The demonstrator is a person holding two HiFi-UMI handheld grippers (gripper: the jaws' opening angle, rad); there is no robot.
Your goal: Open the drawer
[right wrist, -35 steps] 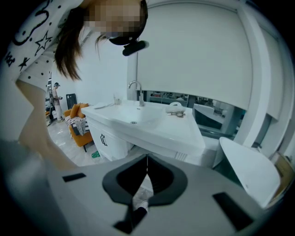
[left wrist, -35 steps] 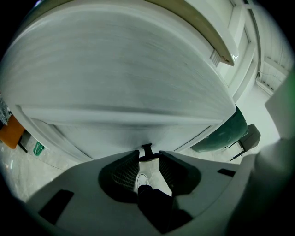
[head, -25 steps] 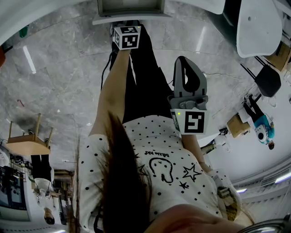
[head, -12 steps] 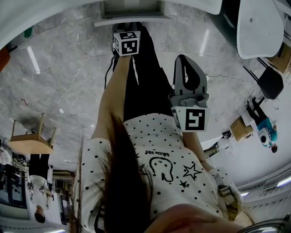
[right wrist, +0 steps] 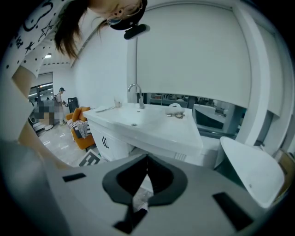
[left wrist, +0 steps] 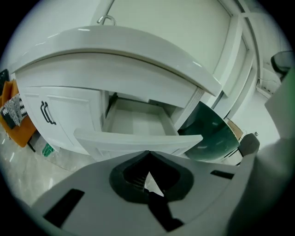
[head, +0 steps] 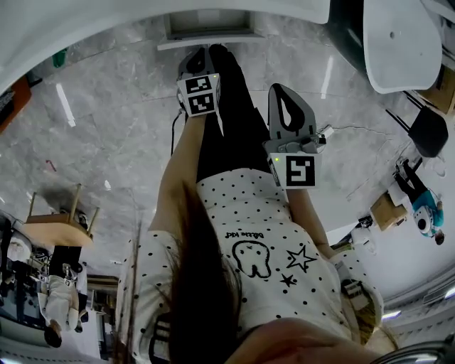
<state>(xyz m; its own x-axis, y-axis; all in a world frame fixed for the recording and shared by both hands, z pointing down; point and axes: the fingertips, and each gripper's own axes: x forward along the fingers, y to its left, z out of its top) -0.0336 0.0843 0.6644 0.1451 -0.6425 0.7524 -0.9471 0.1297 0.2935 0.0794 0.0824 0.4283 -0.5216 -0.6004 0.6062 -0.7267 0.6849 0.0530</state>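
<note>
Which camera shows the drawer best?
The left gripper view: the drawer is close, pulled out, inside showing. The head view shows it small at the top edge. The right gripper view shows mostly the sink counter.

Can follow the drawer point(head: 206, 28) only partway in the head view; lose its back end under the countertop point(head: 106, 18). Catch just the hooked tip of the tap point(left wrist: 106, 19) over the rim in the left gripper view. Cannot name the small objects point(right wrist: 176, 110) beside the sink point(right wrist: 133, 122): too small.
</note>
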